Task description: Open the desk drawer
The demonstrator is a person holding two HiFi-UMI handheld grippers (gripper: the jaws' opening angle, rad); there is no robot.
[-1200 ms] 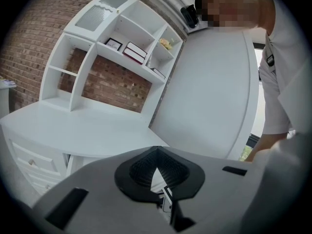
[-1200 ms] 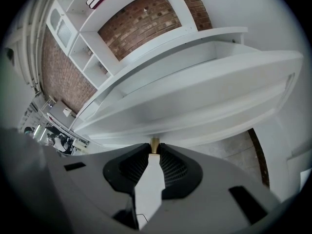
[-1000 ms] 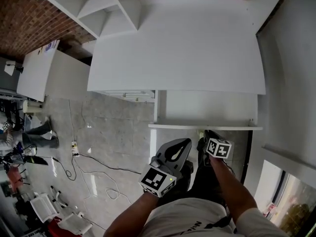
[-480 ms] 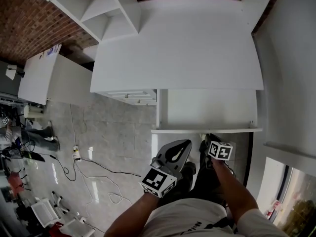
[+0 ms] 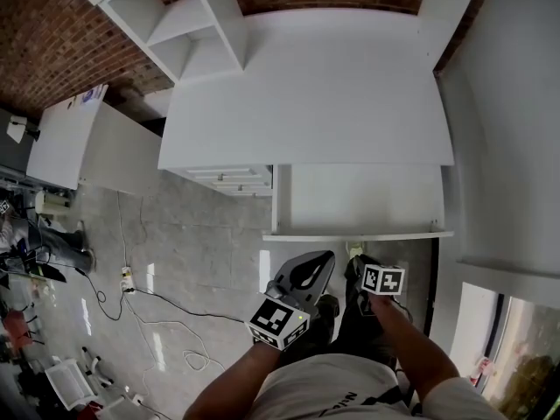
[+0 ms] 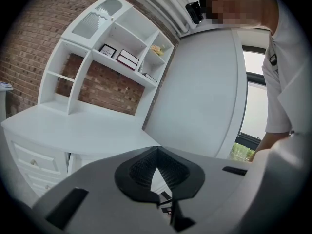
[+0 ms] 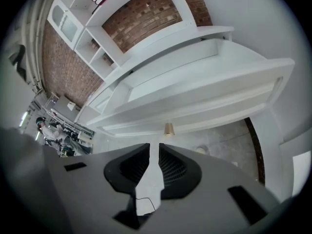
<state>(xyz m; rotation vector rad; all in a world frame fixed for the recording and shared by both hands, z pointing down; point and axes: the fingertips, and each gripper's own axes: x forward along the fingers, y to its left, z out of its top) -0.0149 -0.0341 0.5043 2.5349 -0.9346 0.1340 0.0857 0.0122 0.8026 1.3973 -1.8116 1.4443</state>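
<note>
A brick wall [image 5: 52, 33] is seen behind a white table [image 5: 306, 103]. The drawer [image 5: 363, 198] is already pulled out from under the near edge, so the task is judged nearly done. Its knob [image 7: 168, 128] is seen just beyond the right tool [image 7: 152, 155], untouched; that tool's jaws are closing on nothing. The left tool [image 6: 156, 155] is pressed together, empty.

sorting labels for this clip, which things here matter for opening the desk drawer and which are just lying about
For the job:
- desk drawer, pulled out
- its brass knob
- right tongs, closing, nothing between them

Just lying about:
- side drawers
- shelf unit
- power strip on the floor
</note>
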